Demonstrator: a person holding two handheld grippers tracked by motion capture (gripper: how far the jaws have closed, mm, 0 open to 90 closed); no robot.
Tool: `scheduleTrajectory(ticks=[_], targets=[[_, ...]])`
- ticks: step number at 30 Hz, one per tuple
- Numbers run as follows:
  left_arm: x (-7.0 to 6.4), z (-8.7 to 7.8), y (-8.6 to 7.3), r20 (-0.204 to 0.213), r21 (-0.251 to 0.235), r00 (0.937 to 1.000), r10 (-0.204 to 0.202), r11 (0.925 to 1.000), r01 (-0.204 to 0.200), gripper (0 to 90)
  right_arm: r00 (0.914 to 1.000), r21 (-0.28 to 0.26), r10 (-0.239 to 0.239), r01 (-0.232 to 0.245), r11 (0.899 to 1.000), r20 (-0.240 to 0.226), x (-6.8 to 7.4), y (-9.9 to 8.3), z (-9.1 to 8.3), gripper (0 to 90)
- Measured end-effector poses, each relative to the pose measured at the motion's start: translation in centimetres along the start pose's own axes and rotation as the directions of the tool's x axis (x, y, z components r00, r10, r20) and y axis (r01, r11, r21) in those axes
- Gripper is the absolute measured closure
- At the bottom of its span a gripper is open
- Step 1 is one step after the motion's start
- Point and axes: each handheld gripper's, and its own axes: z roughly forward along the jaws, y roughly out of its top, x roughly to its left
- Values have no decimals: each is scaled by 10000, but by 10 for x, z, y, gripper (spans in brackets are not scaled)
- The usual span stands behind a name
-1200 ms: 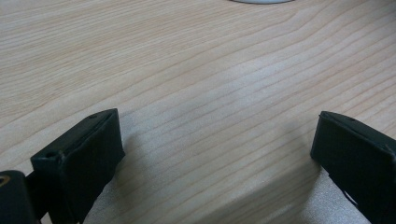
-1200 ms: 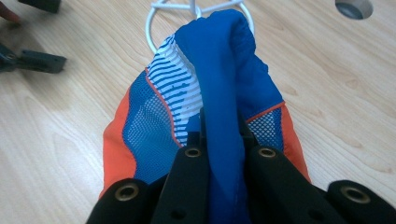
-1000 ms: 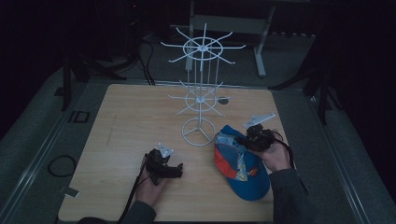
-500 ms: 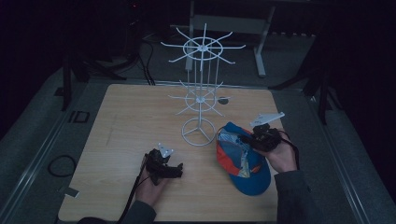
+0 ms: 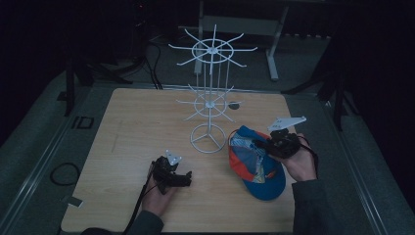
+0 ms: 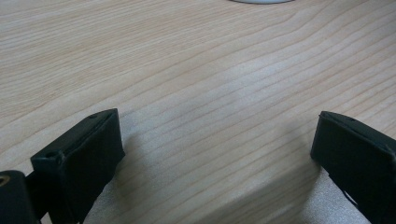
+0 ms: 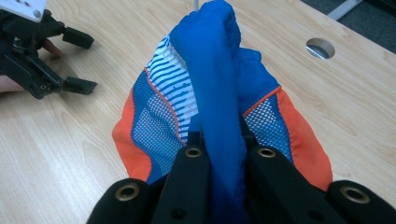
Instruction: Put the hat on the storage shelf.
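Cap (image 5: pixel 256 161), blue and orange, sits just right of the white rack (image 5: pixel 210 105), its fabric pinched by the right gripper (image 5: pixel 264 145). Left gripper (image 5: pixel 185 178) rests left of the rack's base, jaws spread, holding nothing.

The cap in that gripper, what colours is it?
The cap is blue with orange trim and a white-striped panel, clearest in the right gripper view.
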Motion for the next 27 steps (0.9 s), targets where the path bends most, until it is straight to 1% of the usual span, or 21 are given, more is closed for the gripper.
scheduleTrajectory(ticks=[6, 12, 22, 24, 27], targets=[[0, 0, 0, -6, 0, 10000, 3, 10000, -3, 26, 10000, -193, -12, 12, 9998, 24, 0, 1, -7, 892], [0, 0, 0, -12, 0, 10000, 23, 10000, -23, 26, 10000, -410, -18, 16, 9992, -52, 1, 2, -11, 892], [0, 0, 0, -14, 1, 10000, 19, 10000, -19, 26, 9999, -553, -156, 155, 9983, -12, 2, 5, -20, 892], [0, 0, 0, -12, 3, 10000, 27, 10000, -27, 26, 9998, -489, -160, 155, 9987, -81, 2, 6, -20, 892], [0, 0, 0, -13, 2, 10000, 26, 10000, -26, 26, 9998, -444, -204, 203, 9988, -31, 1, 6, -20, 892]])
